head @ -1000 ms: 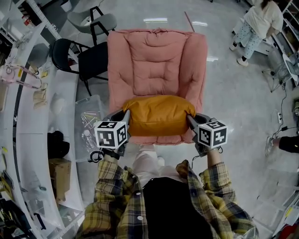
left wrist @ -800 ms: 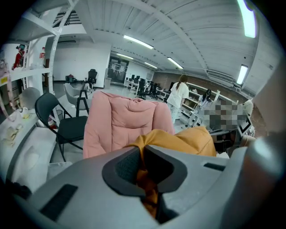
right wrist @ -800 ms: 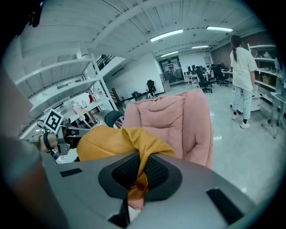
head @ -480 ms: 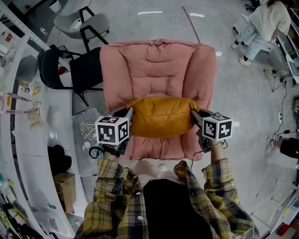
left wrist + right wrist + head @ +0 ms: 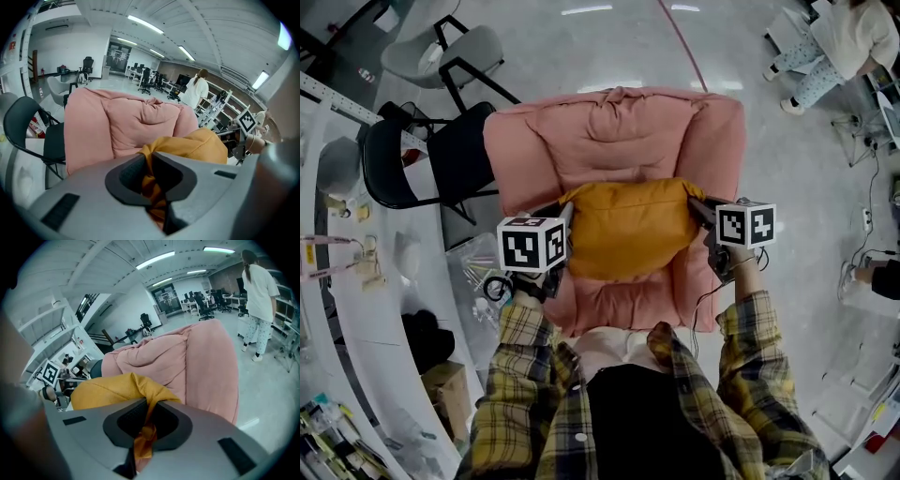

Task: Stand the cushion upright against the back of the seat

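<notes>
An orange cushion (image 5: 628,230) hangs between my two grippers over the seat of a pink armchair (image 5: 609,131), close to its backrest. My left gripper (image 5: 565,217) pinches the cushion's left corner. In the left gripper view the orange fabric (image 5: 206,145) is bunched between the pads of the left gripper (image 5: 150,180); these jaws are opening slightly with the fabric still pressed. My right gripper (image 5: 698,208) is shut on the right corner. A fold of the cushion (image 5: 108,387) runs down through the right gripper (image 5: 145,427). The pink backrest (image 5: 187,362) rises just behind the cushion.
A black chair (image 5: 441,159) stands left of the armchair, with a grey chair (image 5: 450,52) beyond it. A clear bin (image 5: 473,262) of small parts sits on the floor by the armchair's left side. A white curved bench (image 5: 356,309) runs down the left. A person (image 5: 844,37) stands at the far right.
Both grippers have carried the cushion from the seat's front edge back toward the backrest. Its far edge has tipped upward.
</notes>
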`<control>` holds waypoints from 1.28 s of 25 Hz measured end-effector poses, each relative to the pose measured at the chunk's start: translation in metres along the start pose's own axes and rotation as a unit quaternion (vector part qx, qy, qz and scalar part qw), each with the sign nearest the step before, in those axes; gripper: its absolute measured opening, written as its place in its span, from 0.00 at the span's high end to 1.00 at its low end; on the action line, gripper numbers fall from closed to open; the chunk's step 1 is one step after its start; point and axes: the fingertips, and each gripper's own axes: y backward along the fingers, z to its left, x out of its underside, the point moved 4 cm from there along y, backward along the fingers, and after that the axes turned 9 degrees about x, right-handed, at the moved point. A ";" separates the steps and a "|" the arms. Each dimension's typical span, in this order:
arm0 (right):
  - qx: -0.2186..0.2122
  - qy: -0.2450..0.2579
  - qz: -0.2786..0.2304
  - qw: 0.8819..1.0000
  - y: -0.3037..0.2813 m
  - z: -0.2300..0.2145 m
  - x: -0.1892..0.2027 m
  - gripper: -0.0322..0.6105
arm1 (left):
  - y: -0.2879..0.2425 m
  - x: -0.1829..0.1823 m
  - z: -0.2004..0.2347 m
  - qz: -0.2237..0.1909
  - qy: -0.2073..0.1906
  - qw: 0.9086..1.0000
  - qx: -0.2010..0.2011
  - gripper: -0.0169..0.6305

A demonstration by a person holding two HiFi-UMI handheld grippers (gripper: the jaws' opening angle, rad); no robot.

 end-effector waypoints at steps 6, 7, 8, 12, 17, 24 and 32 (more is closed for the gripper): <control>-0.025 -0.031 0.012 0.999 -0.037 -0.014 -0.034 0.91 | -0.026 -0.030 0.031 0.018 0.022 1.000 0.010 0.91; -0.033 -0.037 0.017 0.999 -0.042 -0.015 -0.039 0.91 | -0.028 -0.035 0.036 0.021 0.025 0.999 0.011 0.91; -0.039 -0.040 0.023 0.998 -0.046 -0.016 -0.044 0.91 | -0.029 -0.039 0.041 0.024 0.027 0.999 0.012 0.91; -0.038 -0.023 0.054 0.998 -0.056 -0.017 -0.058 0.90 | -0.034 -0.048 0.053 0.040 0.012 0.999 0.003 0.89; 0.005 0.007 0.063 0.998 -0.060 -0.019 -0.062 0.88 | -0.036 -0.051 0.057 0.059 -0.026 0.997 -0.028 0.86; 0.049 0.005 0.041 0.998 -0.055 -0.030 -0.069 0.79 | -0.030 -0.064 0.065 0.048 -0.046 0.997 -0.048 0.78; 0.075 -0.006 -0.009 0.997 -0.047 -0.036 -0.082 0.76 | -0.026 -0.080 0.070 0.039 -0.080 0.994 -0.068 0.77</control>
